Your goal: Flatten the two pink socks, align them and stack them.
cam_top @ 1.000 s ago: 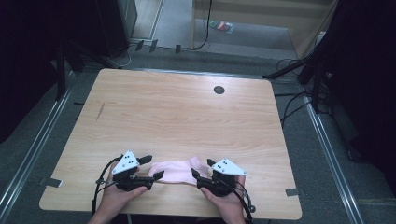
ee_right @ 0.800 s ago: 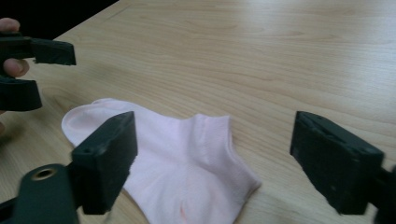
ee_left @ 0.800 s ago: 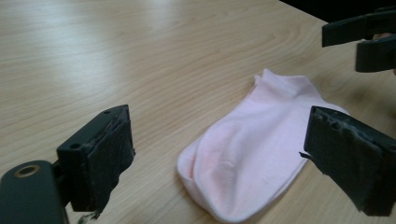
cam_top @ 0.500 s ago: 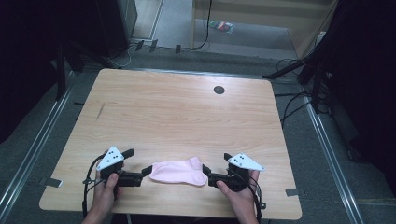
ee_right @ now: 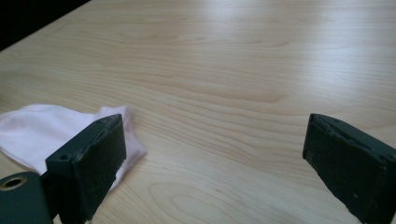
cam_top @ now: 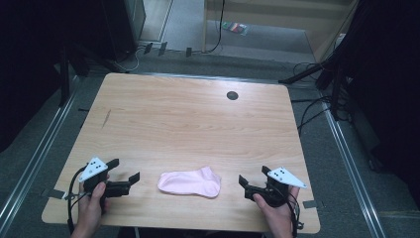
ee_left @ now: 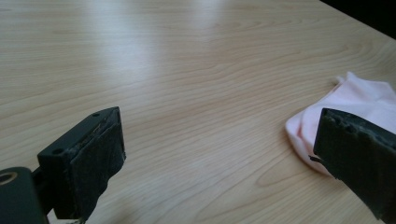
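A pink sock (cam_top: 190, 182) lies flat on the wooden table (cam_top: 198, 129) near its front edge. My left gripper (cam_top: 125, 169) is a short way to the sock's left and my right gripper (cam_top: 253, 174) a short way to its right, neither touching it. Both have just been opening and stand open with nothing between the jaws. In the left gripper view the sock (ee_left: 355, 95) lies beyond the right jaw of the left gripper (ee_left: 219, 158). In the right gripper view the sock (ee_right: 42, 133) lies behind the left jaw of the right gripper (ee_right: 217, 163).
A dark round hole (cam_top: 232, 95) marks the table's far side. Bare wood stretches ahead of both grippers. Cables (cam_top: 309, 116) run over the floor to the right of the table, and metal rails (cam_top: 349, 163) flank it.
Both grippers were at the sock's two ends a second ago. They have opened and moved apart, left one leftward, right one rightward. The sock now lies flat between them.
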`<act>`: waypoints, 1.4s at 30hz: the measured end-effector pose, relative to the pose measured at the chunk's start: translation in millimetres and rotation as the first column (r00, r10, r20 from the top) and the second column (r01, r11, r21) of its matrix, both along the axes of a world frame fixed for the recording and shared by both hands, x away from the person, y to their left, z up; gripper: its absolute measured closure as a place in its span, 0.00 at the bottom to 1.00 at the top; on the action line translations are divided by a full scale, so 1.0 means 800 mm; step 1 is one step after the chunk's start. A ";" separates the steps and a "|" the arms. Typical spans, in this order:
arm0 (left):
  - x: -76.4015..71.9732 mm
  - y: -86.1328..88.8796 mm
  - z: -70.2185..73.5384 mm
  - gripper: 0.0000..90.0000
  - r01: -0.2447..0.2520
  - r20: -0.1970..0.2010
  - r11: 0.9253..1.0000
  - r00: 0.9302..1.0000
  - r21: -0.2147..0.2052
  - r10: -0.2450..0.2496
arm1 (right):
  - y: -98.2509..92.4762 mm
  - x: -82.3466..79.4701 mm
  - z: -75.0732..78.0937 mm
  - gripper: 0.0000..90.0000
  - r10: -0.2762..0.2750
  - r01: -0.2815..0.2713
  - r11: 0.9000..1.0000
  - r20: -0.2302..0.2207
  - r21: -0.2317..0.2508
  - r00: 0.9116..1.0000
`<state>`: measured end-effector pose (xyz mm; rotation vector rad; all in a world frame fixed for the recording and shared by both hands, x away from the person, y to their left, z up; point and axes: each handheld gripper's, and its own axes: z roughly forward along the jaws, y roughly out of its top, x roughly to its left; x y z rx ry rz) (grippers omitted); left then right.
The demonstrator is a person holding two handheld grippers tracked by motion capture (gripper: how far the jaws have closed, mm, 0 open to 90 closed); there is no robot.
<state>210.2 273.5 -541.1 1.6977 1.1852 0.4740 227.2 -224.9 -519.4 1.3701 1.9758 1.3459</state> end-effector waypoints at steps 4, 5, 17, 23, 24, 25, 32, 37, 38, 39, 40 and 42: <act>-0.005 0.011 -0.002 0.02 -0.029 0.001 0.999 1.000 0.028 0.029 | -0.018 -0.002 -0.003 0.07 -0.032 0.032 0.999 -0.016 -0.007 0.999; -0.006 0.015 -0.003 0.02 -0.036 0.000 0.999 0.999 0.023 0.036 | -0.023 -0.002 -0.004 0.07 -0.040 0.039 0.999 -0.016 -0.010 0.999; -0.017 0.046 -0.007 0.02 -0.106 -0.003 0.992 0.994 0.066 0.107 | -0.072 -0.008 -0.018 0.06 -0.104 0.101 0.993 -0.049 -0.066 0.993; -0.021 0.063 -0.009 0.02 -0.140 0.008 0.987 0.990 0.081 0.140 | -0.094 -0.010 -0.026 0.04 -0.138 0.132 0.988 -0.077 -0.078 0.987; -0.021 0.068 -0.009 0.02 -0.149 0.007 0.986 0.989 0.081 0.149 | -0.098 -0.011 -0.027 0.04 -0.145 0.139 0.987 -0.081 -0.077 0.986; -0.022 0.072 -0.009 0.02 -0.157 0.007 0.985 0.988 0.078 0.157 | -0.103 -0.011 -0.028 0.04 -0.149 0.143 0.987 -0.084 -0.076 0.985; -0.021 0.093 -0.009 0.02 -0.217 0.027 0.969 0.976 0.118 0.216 | -0.132 -0.014 -0.031 0.03 -0.191 0.185 0.980 -0.086 -0.079 0.978; -0.014 0.098 -0.011 0.02 -0.230 0.030 0.967 0.973 0.110 0.228 | -0.148 -0.012 -0.032 0.05 -0.225 0.221 0.974 -0.088 -0.055 0.970; -0.014 0.099 -0.012 0.02 -0.227 0.029 0.967 0.974 0.112 0.225 | -0.149 -0.010 -0.033 0.05 -0.231 0.227 0.972 -0.089 -0.058 0.969; -0.013 0.099 -0.012 0.02 -0.224 0.027 0.969 0.975 0.107 0.223 | -0.150 -0.010 -0.033 0.05 -0.236 0.231 0.971 -0.098 -0.056 0.967; -0.013 0.099 -0.013 0.02 -0.226 0.027 0.969 0.974 0.102 0.224 | -0.151 -0.009 -0.033 0.06 -0.240 0.236 0.970 -0.103 -0.051 0.965; -0.013 0.101 -0.013 0.02 -0.220 0.025 0.972 0.976 0.087 0.218 | -0.152 -0.008 -0.033 0.08 -0.249 0.245 0.968 -0.106 -0.047 0.963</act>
